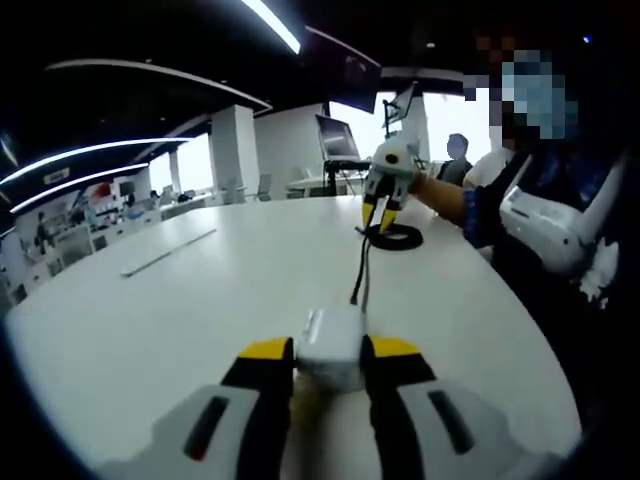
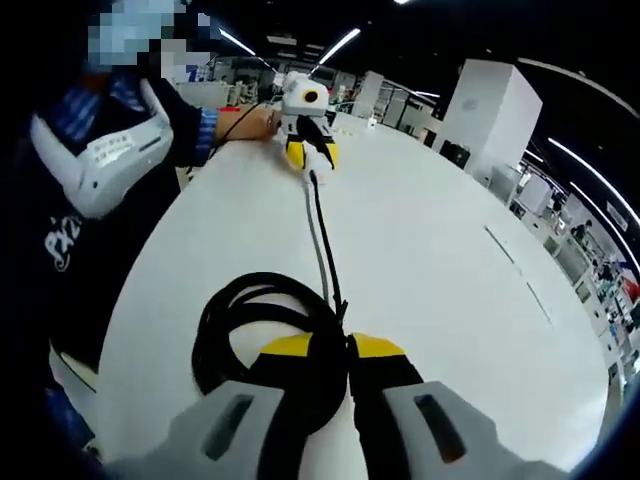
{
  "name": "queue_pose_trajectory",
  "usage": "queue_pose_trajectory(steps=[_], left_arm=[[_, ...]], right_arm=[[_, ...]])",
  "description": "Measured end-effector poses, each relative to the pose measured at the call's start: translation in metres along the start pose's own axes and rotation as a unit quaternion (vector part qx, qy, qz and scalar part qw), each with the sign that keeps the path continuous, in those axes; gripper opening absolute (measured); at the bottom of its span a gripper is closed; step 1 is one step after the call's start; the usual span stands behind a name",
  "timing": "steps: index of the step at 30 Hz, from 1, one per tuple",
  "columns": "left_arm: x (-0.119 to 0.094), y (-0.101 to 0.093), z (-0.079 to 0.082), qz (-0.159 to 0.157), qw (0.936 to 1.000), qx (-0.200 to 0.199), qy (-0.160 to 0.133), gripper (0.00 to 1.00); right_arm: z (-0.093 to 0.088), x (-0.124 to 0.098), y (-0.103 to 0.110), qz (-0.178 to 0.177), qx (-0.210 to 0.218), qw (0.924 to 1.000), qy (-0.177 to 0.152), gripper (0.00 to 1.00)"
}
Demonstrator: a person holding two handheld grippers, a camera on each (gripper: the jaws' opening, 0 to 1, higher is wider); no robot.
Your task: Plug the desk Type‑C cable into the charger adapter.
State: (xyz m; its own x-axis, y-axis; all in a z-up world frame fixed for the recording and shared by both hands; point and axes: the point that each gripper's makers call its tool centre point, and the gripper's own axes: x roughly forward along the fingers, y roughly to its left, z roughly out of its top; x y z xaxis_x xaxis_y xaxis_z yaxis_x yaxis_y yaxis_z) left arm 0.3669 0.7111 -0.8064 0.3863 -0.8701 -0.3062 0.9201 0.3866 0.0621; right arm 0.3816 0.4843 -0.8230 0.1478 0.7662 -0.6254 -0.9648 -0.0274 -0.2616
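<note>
My left gripper (image 1: 330, 350) is shut on a white charger adapter (image 1: 333, 345) low over the white table (image 1: 200, 310). A black Type-C cable (image 1: 362, 270) runs from the adapter's far face to a black coil (image 1: 397, 238) across the table. The cable end touches the adapter; I cannot tell how deep it sits. My right gripper (image 1: 380, 214) stands over that coil. In the right gripper view, my right gripper (image 2: 335, 347) is shut on the cable beside the coil (image 2: 235, 330). The cable (image 2: 322, 235) stretches away to my left gripper (image 2: 311, 155) and the adapter (image 2: 300, 120).
A person (image 1: 540, 210) stands close against the table's edge, holding both grippers. A thin grey strip (image 1: 168, 252) lies on the table away from the cable, also seen as a strip (image 2: 500, 245) in the other view. Office desks and a monitor (image 1: 337, 137) stand beyond the table.
</note>
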Motion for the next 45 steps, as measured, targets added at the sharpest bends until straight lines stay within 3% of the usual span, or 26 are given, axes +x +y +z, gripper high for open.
queue_pose_trajectory(steps=[7, 20, 32, 38, 45], left_arm=[[0.003, -0.001, -0.001, -0.003, 1.0, -0.007, -0.006, 0.27], [0.015, 0.036, 0.003, -0.014, 0.9998, -0.009, 0.009, 0.27], [0.033, 0.079, 0.002, 0.026, 0.9995, -0.019, 0.003, 0.28], [0.049, 0.108, 0.008, 0.057, 0.9978, -0.032, -0.011, 0.29], [0.062, 0.123, 0.018, 0.079, 0.9958, -0.041, -0.022, 0.32]], right_arm=[[0.0, 0.003, -0.003, -0.006, -0.017, 0.9998, 0.008, 0.12], [-0.011, 0.005, -0.036, -0.017, -0.011, 0.9994, 0.027, 0.12], [-0.028, 0.013, -0.083, -0.061, 0.041, 0.9968, 0.032, 0.12], [-0.04, 0.013, -0.108, -0.096, 0.033, 0.9938, 0.046, 0.13], [-0.047, 0.012, -0.133, -0.136, 0.042, 0.9888, 0.046, 0.15]])
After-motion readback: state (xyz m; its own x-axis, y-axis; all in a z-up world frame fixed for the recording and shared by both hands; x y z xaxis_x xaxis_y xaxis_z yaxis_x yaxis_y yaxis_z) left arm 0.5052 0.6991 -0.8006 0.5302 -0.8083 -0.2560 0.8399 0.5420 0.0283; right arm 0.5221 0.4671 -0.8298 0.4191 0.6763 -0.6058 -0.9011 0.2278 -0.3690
